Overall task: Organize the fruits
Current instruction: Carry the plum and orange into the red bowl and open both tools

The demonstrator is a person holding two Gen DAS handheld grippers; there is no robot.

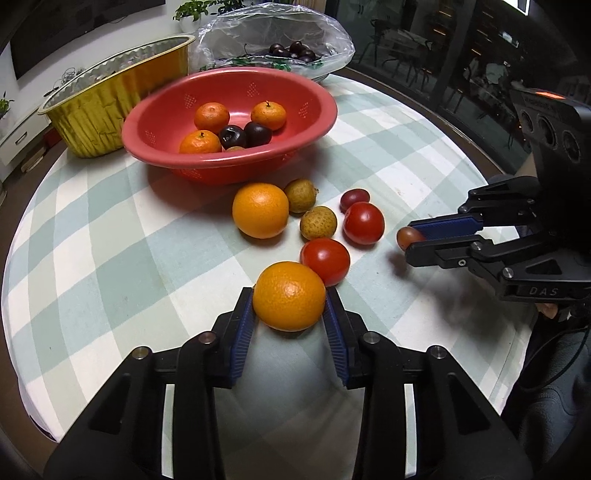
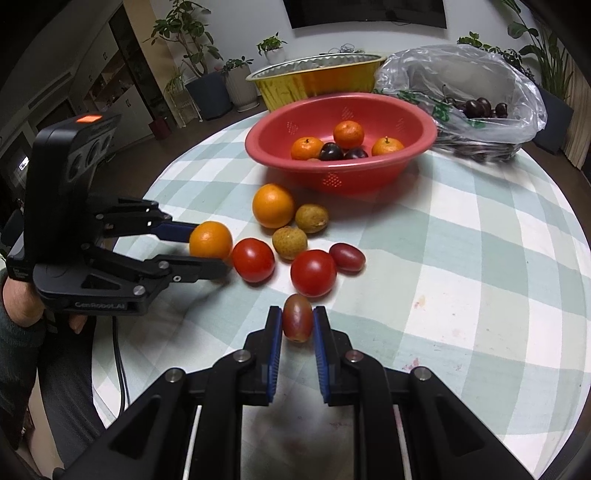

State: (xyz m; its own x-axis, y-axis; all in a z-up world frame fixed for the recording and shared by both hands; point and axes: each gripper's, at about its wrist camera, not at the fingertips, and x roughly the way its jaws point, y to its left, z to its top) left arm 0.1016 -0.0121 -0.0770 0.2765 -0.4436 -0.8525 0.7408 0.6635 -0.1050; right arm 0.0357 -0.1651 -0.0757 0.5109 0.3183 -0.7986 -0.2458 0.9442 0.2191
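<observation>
The gold foil tray (image 1: 110, 110) stands at the far left of the checked tablecloth (image 1: 110, 258), just beside the red colander bowl (image 1: 229, 122). The bowl holds three small mandarins (image 1: 211, 115) and two dark plums (image 1: 232, 136); a small brownish fruit by the near rim is too hidden to identify. Right of the bowl, a clear plastic bag (image 1: 273, 33) contains dark cherries. In front of the bowl lie a loose orange (image 1: 260, 210), two tan longans (image 1: 318, 222), two red tomatoes (image 1: 364, 223) and a small oval grape tomato (image 1: 354, 198). The left gripper (image 1: 289, 306) is closed on a second orange (image 1: 289, 295), both blue pads pressing its sides, the fruit just beside the nearer tomato. At the right, the right gripper (image 2: 297, 323) is fully closed on a reddish-brown oval grape tomato (image 2: 297, 322), clamped between its pads near the tablecloth.
</observation>
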